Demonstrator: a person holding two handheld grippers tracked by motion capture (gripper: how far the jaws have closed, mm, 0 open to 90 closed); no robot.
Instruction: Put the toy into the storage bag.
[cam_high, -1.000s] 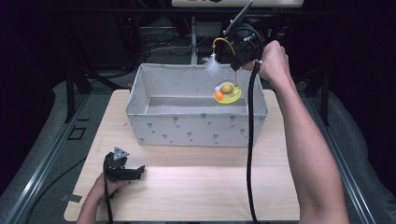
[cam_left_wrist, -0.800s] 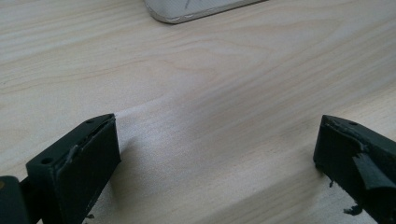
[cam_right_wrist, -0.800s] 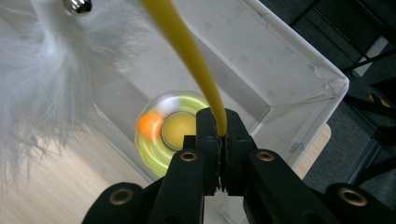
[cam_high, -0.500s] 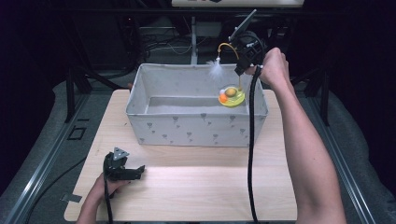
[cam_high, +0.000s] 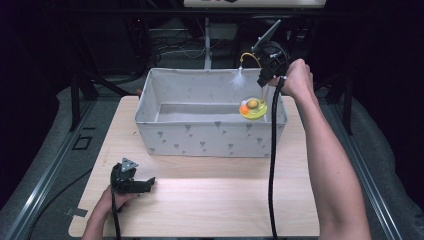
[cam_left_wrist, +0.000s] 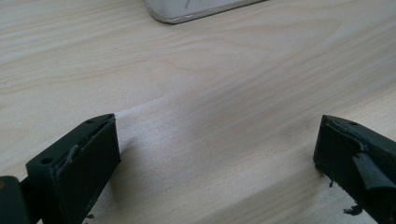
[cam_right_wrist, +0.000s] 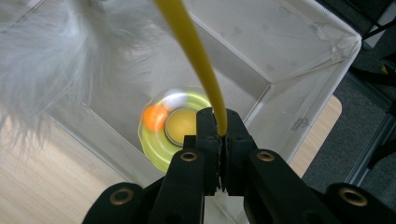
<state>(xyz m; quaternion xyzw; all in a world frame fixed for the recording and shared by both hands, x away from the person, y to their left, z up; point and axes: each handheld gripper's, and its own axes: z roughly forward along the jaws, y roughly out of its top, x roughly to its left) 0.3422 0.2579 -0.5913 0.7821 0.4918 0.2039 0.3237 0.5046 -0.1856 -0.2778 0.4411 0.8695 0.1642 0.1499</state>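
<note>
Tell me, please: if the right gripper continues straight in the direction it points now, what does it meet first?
Probably the floor of the grey fabric bin. The right gripper, shut on the yellow wand of a cat toy, points down into the bin, with the toy's round base hanging ahead. Depth is unclear.

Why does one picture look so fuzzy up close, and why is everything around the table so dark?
Right gripper view: the white feather is soft, too near the lens; the yellow wand is sharper. High view: light falls on the table; the surroundings stay black.
</note>
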